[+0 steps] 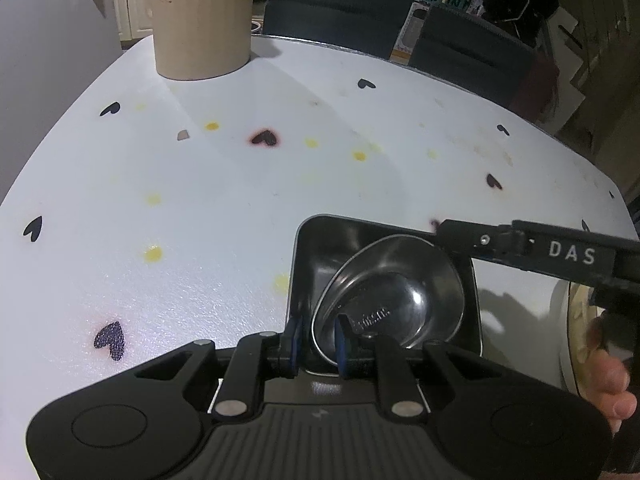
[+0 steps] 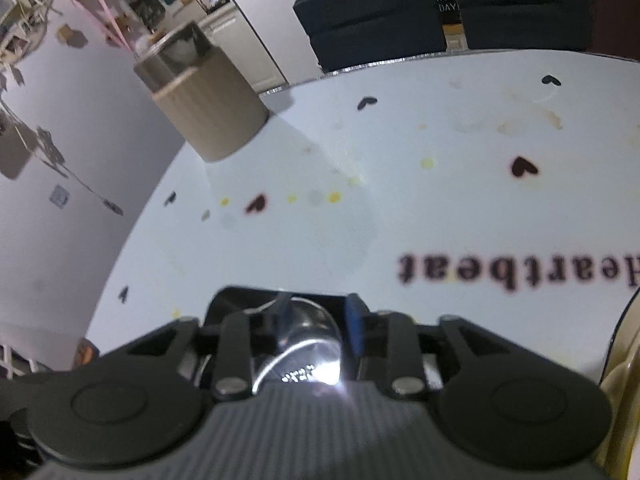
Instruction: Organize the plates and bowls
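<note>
Home dining room, heart-print table (image 1: 240, 200), chairs (image 1: 340, 4), kitchen cabinets (image 2: 244, 44)

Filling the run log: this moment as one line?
round steel bowl in square steel tray | left claw shut on tray wall | right claw open

Small round shiny steel bowl (image 1: 390, 292) sits inside square black metal tray w/ rounded corners (image 1: 320, 240), tilted, its far rim raised and leaning on tray's far wall, near rim low at tray's near side. Bowl is empty, polished; stamped lettering on its base, not legible. In right wrist view the same bowl (image 2: 308, 340) shows blurred w/ a bright glare spot, the tray (image 2: 232, 300) around it. Tray lies flat on the white table, toward its near edge, right of centre. Right of tray, near the table's right edge, a white round plate (image 1: 560, 340) w/ cream-coloured centre, only partly seen.
</note>
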`<move>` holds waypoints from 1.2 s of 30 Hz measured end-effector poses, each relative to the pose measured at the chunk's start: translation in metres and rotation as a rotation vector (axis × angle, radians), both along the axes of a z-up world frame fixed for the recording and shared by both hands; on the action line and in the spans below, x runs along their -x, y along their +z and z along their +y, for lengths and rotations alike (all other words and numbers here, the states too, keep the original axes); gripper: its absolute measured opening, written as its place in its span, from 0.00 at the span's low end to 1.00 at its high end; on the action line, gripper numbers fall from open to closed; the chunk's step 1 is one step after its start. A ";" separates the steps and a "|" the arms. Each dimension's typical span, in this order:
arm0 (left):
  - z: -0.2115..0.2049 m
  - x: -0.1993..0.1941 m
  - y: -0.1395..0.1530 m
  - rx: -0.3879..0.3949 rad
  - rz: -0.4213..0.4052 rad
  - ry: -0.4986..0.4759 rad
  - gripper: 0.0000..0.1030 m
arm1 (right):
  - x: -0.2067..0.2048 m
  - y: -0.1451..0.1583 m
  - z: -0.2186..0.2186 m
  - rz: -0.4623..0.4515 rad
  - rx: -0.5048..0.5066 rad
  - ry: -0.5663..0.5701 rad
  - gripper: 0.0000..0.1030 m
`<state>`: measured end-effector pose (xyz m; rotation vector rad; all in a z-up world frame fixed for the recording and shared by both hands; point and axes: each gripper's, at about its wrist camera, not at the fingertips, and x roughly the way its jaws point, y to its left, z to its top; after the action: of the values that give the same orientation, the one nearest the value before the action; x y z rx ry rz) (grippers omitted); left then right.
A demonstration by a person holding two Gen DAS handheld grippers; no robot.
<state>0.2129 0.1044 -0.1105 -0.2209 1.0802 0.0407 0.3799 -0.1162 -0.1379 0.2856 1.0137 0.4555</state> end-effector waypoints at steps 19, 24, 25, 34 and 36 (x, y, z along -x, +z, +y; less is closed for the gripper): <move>0.020 -0.009 0.004 -0.025 -0.059 0.039 0.52 | 0.030 0.002 -0.038 0.090 0.043 -0.032 0.28; 0.025 -0.012 0.000 -0.026 -0.052 0.041 0.52 | 0.029 -0.006 -0.033 0.119 0.037 -0.023 0.22; 0.026 -0.013 -0.001 -0.033 -0.051 0.039 0.52 | 0.027 -0.008 -0.030 0.127 0.033 -0.022 0.22; 0.034 -0.020 -0.014 -0.039 -0.025 0.031 0.52 | 0.026 -0.016 -0.025 0.156 0.028 -0.020 0.16; 0.035 -0.021 -0.015 -0.023 -0.024 0.024 0.51 | 0.026 -0.014 -0.026 0.150 0.042 -0.023 0.16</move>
<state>0.2340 0.1393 -0.1254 -0.2132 1.0526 0.0721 0.3542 -0.1420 -0.1523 0.2970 1.1642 0.3959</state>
